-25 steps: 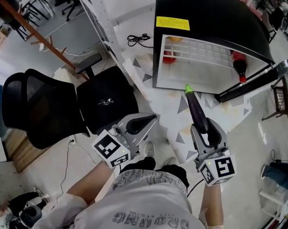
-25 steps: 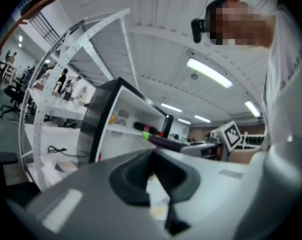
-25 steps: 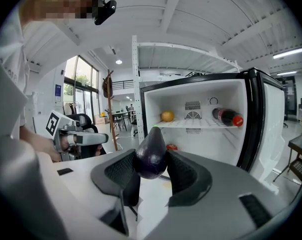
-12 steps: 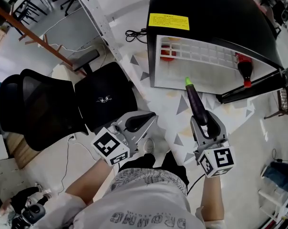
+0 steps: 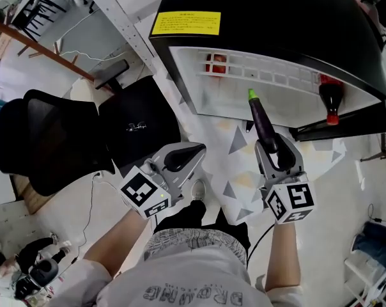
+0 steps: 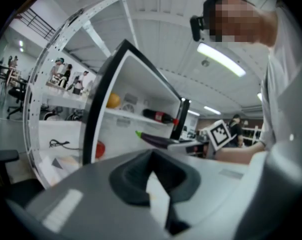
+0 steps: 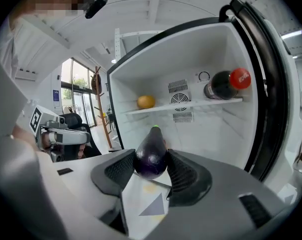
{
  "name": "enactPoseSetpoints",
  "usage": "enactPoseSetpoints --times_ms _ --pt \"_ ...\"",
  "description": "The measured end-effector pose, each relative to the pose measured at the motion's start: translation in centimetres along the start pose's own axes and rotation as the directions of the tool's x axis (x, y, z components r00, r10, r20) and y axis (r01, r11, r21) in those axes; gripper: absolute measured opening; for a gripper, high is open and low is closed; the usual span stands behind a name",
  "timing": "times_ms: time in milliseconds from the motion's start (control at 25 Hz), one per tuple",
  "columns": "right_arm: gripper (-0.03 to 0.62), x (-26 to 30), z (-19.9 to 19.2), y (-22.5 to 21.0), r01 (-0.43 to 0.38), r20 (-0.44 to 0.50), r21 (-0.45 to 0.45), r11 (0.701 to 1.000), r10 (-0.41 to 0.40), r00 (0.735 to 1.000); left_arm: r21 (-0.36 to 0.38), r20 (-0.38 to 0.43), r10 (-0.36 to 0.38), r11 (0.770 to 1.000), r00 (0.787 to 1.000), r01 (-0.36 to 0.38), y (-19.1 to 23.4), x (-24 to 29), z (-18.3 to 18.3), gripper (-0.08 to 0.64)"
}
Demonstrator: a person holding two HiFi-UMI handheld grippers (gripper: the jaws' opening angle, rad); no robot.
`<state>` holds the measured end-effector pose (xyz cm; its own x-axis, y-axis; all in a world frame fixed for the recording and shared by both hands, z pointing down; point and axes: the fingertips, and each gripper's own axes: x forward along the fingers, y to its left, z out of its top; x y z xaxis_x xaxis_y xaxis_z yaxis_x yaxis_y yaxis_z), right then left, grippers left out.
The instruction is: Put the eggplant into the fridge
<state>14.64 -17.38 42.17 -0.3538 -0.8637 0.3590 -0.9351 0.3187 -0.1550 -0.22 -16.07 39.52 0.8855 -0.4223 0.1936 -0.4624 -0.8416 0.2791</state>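
Eggplant (image 7: 151, 154) gripped (right gripper (image 7: 150, 170)), fridge (image 7: 211, 129) open

Left claw (image 5: 198, 149) shut and empty; right claw (image 5: 273, 148) grips the eggplant (image 5: 262, 120), both pointing forward.

Your fridge (image 5: 276, 11) body cut off by the head view's top edge, yellow label (image 5: 185, 23) print too small to read, eggplant (image 5: 260, 117) rear end buried in your right gripper (image 5: 273, 148), red item (image 5: 216, 62) behind shelf grid, can't identify.
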Motion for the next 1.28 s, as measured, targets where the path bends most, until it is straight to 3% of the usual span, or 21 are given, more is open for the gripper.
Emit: enactPoseSetpoints --times_ms 360,880,1280 --pt "0.198 3.5 -1.3 -3.8 -0.048 0.016 -0.016 0.999 0.049 0.999 0.016 -0.014 0.069 0.997 0.998 -0.069 0.0 3.1 -0.4 0.006" --pt "0.198 8.3 -2.9 -7.5 -0.022 0.005 -0.083 0.996 0.023 1.0 -0.039 -0.044 0.133 0.99 0.99 -0.134 -0.1 3.3 -3.6 0.006" --pt "0.198 12.6 -4.3 -8.8 -0.017 -0.045 -0.186 0.982 0.009 0.999 -0.068 -0.034 0.169 0.983 0.985 -0.171 0.2 2.9 -4.7 0.005"
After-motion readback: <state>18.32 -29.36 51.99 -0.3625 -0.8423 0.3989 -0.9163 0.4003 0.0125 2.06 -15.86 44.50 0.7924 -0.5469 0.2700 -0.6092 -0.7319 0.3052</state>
